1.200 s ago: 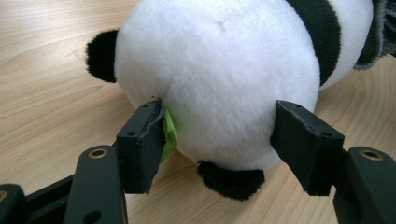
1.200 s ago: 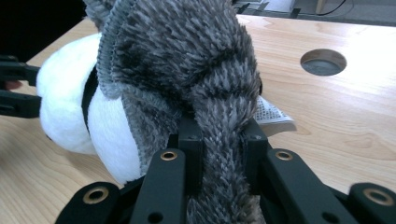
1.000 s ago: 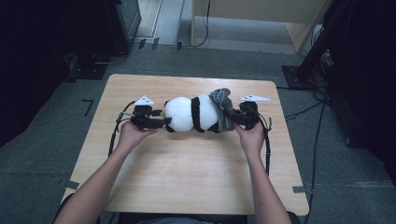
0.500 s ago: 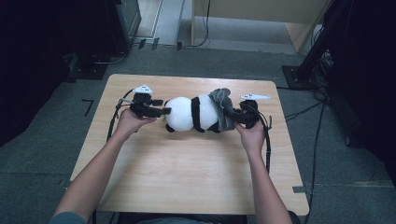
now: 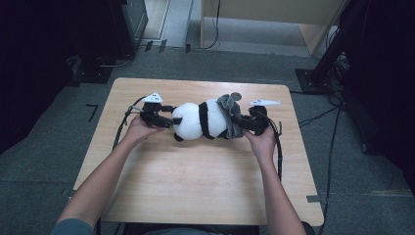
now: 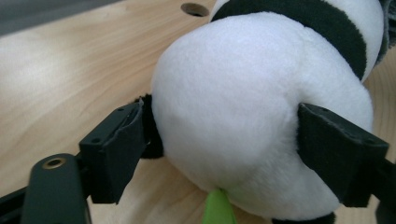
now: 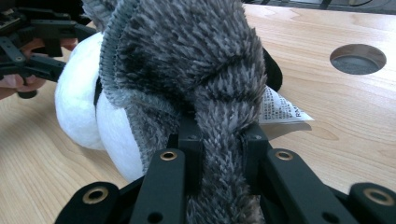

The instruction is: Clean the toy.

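A black-and-white plush panda (image 5: 200, 120) lies on its side across the wooden table (image 5: 195, 196). A grey furry garment (image 5: 228, 116) covers its lower end. My left gripper (image 5: 169, 120) is at the head end. Its jaws have just been opening and now straddle the white head (image 6: 252, 107) without visibly squeezing it; the left pad (image 6: 126, 140) lies beside a black ear. My right gripper (image 7: 219, 140) is shut on a fold of the grey garment (image 7: 187, 60). A white label (image 7: 280, 109) sticks out beside it.
A round cable hole (image 7: 357, 59) is cut into the table just beyond the panda. A small green piece (image 6: 218, 210) pokes out under the head. Cables (image 5: 280, 147) trail from both grippers. Dark stands and a wooden cabinet (image 5: 274, 24) are on the floor beyond.
My left gripper has shifted slightly toward the far edge of the table, and its jaws now stand wider around the panda's head. The right gripper and the panda have stayed put.
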The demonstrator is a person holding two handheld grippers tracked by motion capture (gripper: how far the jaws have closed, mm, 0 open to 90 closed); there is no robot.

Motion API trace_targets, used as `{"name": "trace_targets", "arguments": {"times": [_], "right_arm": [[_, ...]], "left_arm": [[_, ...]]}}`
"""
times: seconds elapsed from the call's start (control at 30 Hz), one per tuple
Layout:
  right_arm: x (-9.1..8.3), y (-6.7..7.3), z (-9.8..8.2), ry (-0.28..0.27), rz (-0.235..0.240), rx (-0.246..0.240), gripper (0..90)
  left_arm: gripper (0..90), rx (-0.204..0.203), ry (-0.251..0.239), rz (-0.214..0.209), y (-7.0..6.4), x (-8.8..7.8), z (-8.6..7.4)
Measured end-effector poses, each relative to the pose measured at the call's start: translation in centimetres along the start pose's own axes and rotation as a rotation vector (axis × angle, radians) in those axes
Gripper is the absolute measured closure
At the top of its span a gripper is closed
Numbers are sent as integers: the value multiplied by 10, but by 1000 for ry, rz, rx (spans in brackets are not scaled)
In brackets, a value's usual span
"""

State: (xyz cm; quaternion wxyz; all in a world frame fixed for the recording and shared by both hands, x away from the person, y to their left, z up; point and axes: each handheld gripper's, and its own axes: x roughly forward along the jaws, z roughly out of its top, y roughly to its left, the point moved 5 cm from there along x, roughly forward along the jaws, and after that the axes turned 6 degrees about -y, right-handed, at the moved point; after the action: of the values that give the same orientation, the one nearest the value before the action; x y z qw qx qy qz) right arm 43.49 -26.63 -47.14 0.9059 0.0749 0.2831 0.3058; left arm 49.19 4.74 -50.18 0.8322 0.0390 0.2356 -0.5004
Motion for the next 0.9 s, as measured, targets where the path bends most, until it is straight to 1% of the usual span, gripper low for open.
{"name": "trace_targets", "arguments": {"times": [0.03, 0.07, 0.1, 0.13, 0.2, 0.3, 0.33, 0.43, 0.47, 0.5, 0.53, 0.6, 0.7, 0.73, 0.77, 0.83, 0.9], "right_arm": [[0, 0, 0, 1, 2, -2, 770], [1, 0, 0, 0, 4, -3, 770], [1, 1, 0, -1, 6, -2, 771], [2, 1, 0, -2, 10, -3, 772], [3, 2, 0, -4, 10, -8, 772], [5, 4, 1, -25, 12, -2, 772], [6, 5, 1, -30, 11, -7, 772], [9, 10, 3, -45, 28, -14, 773], [10, 12, 4, -45, 31, -15, 773], [11, 13, 4, -50, 29, -23, 773], [12, 15, 5, -52, 20, -25, 773], [13, 15, 5, -64, 12, -12, 773], [16, 16, 5, -76, 0, -10, 774], [17, 17, 5, -78, -8, -11, 774], [17, 17, 5, -78, -14, -16, 773], [16, 15, 5, -75, -20, 0, 772], [13, 11, 6, -75, -11, 26, 769]], "left_arm": [[109, 2, -2, 14, 1, 2, -1], [35, -9, -3, 34, 3, 4, -1], [0, -24, -3, 25, 5, 6, -3], [0, -32, -4, 15, 5, 7, -4], [0, -56, 9, -14, 4, 8, -7], [0, -52, 45, -63, -2, 10, -10], [0, -47, 65, -87, -6, 11, -12], [0, -7, 122, -148, -22, 13, -17], [0, -13, 133, -147, -24, 13, -17], [0, -31, 135, -147, -24, 13, -17], [0, -39, 135, -151, -23, 12, -17], [0, -63, 127, -169, -23, 13, -19], [0, -65, 122, -176, -23, 16, -20], [0, -58, 117, -169, -23, 16, -21], [31, -63, 91, -168, -22, 15, -22], [99, -75, 63, -163, -21, 12, -24], [190, -101, 56, -167, -21, 9, -25]]}}
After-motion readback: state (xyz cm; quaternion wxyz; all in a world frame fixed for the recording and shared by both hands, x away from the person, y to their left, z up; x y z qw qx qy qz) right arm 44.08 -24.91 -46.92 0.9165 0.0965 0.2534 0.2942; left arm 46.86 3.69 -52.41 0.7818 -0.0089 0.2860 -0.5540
